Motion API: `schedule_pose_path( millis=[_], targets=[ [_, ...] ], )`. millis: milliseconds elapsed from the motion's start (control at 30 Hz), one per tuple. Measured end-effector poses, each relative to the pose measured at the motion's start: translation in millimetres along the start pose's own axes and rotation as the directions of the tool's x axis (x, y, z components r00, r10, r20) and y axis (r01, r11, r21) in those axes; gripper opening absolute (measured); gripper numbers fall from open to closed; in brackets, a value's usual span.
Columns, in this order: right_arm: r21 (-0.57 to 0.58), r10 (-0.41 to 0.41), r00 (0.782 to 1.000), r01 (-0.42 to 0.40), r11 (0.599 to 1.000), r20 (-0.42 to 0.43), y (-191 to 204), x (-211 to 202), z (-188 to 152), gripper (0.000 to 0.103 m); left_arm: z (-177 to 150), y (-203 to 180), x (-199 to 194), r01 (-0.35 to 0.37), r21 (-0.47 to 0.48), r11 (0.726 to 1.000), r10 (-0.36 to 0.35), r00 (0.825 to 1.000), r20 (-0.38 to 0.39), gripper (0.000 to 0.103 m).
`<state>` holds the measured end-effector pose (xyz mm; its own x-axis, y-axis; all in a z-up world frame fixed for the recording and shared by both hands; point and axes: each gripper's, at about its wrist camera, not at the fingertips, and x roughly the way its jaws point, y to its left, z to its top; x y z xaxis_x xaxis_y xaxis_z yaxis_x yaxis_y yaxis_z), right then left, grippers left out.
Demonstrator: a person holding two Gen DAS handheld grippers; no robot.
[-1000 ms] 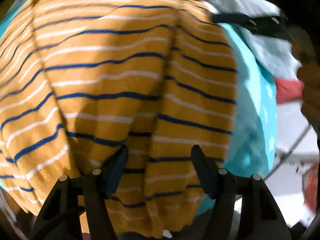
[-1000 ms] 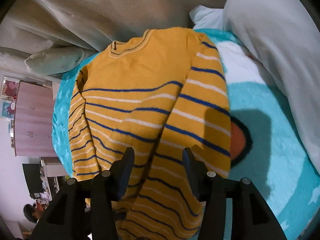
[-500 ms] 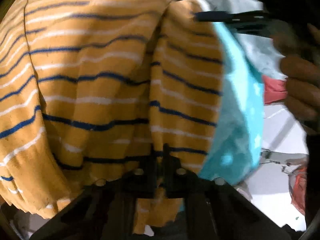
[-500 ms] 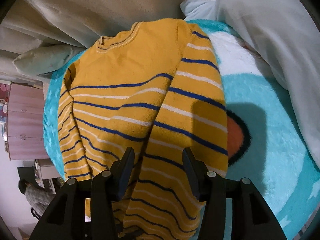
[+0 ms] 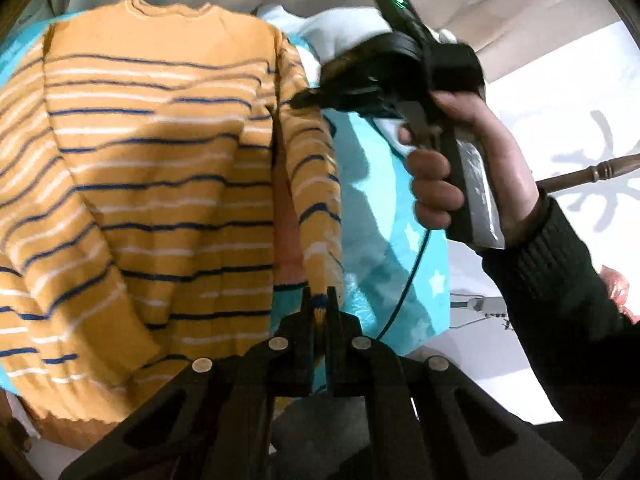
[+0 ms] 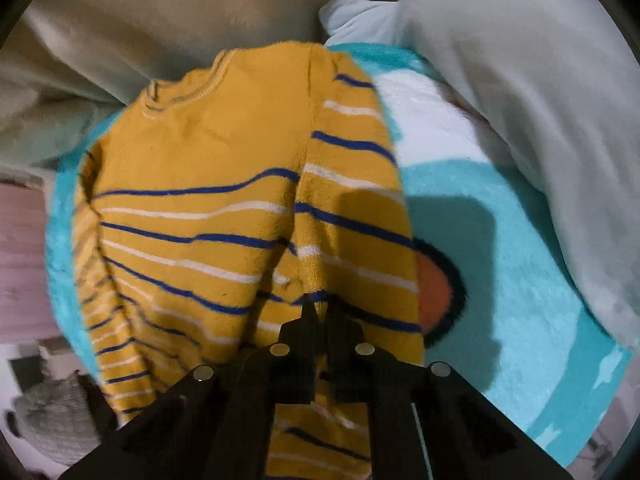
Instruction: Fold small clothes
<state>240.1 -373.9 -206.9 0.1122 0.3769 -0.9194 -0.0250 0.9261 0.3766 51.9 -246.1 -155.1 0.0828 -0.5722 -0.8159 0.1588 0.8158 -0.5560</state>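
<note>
A small mustard-yellow sweater [image 5: 160, 184] with blue and white stripes lies flat on a turquoise blanket [image 5: 384, 200], neck away from me. Its right sleeve [image 5: 312, 184] is lifted. My left gripper [image 5: 320, 308] is shut on the sleeve's cuff. My right gripper [image 6: 320, 312] is shut on the same sleeve higher up [image 6: 352, 216], where it meets the body. In the left wrist view the right gripper [image 5: 312, 98] and the hand holding it reach in from the right and pinch the sleeve.
The blanket [image 6: 500, 280] has an orange and black patch [image 6: 436, 292]. A pale pillow or duvet [image 6: 520, 80] lies at the right and beige bedding [image 6: 160, 20] behind. Pink drawers [image 6: 20, 260] stand at the left past the bed edge.
Both grippers have closed: the left first, on the cuff, then the right on the sleeve. The left has pulled back and raised the sleeve off the sweater's body.
</note>
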Motion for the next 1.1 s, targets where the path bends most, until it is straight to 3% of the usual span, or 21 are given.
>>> schedule_pose_path(
  millis=[100, 233, 400, 433, 467, 500, 567, 633, 700, 733, 800, 867, 1000, 1100],
  targets=[
    [0.018, 0.103, 0.995, -0.104, 0.994, 0.006, 2, -22, 1, 0.005, -2, 18, -37, 0.086, -0.101, 0.991, -0.086, 0.996, 0.006, 0.003],
    [-0.028, 0.195, 0.981, -0.194, 0.981, 0.005, 44, -35, 5, 0.005, -4, 35, -58, 0.077, -0.164, 0.983, -0.074, 0.997, 0.020, 0.003],
    [-0.066, 0.174, 0.985, -0.173, 0.983, 0.006, 105, -10, 25, 0.005, 10, 87, -75, -0.039, -0.225, 0.974, 0.045, 0.999, 0.020, 0.004],
    [-0.066, 0.160, 0.987, -0.160, 0.985, 0.000, 113, -3, 28, 0.008, 12, 100, -75, -0.092, -0.212, 0.973, 0.097, 0.995, 0.012, 0.005],
    [-0.080, 0.148, 0.989, -0.147, 0.986, 0.008, 122, 5, 32, 0.008, 14, 113, -71, -0.164, -0.203, 0.965, 0.168, 0.986, 0.004, 0.008],
    [-0.091, 0.144, 0.989, -0.142, 0.986, 0.016, 127, 14, 35, 0.008, 14, 126, -72, -0.186, -0.209, 0.960, 0.189, 0.982, -0.006, 0.017],
    [-0.054, 0.140, 0.990, -0.140, 0.989, -0.011, 127, 31, 38, 0.021, 9, 149, -63, -0.213, -0.191, 0.958, 0.209, 0.977, -0.044, 0.026],
    [-0.029, 0.076, 0.997, -0.076, 0.997, -0.005, 121, 34, 37, 0.026, 3, 162, -57, -0.256, -0.161, 0.953, 0.249, 0.966, -0.067, 0.027],
    [-0.049, 0.096, 0.992, -0.093, 0.994, 0.078, 114, 8, 27, 0.030, -6, 165, -66, -0.240, -0.167, 0.956, 0.236, 0.971, -0.046, 0.034],
    [-0.053, 0.117, 0.986, -0.111, 0.992, 0.117, 108, -6, 20, 0.045, -9, 162, -71, -0.238, -0.157, 0.959, 0.238, 0.971, -0.013, 0.040],
    [-0.046, 0.165, 0.962, -0.159, 0.986, 0.219, 98, -37, -2, 0.064, -10, 152, -79, -0.277, -0.128, 0.952, 0.287, 0.956, 0.064, 0.066],
    [-0.025, 0.170, 0.946, -0.170, 0.985, 0.278, 91, -53, -23, 0.068, -15, 147, -82, -0.305, -0.121, 0.945, 0.317, 0.943, 0.099, 0.066],
    [0.071, 0.193, 0.940, -0.221, 0.973, 0.281, 89, -60, -70, 0.068, -19, 143, -87, -0.283, -0.111, 0.953, 0.296, 0.947, 0.127, 0.069],
    [0.109, 0.098, 0.950, -0.135, 0.985, 0.296, 99, -62, -95, 0.068, -24, 149, -85, -0.326, -0.097, 0.940, 0.336, 0.935, 0.113, 0.069]
  ],
)
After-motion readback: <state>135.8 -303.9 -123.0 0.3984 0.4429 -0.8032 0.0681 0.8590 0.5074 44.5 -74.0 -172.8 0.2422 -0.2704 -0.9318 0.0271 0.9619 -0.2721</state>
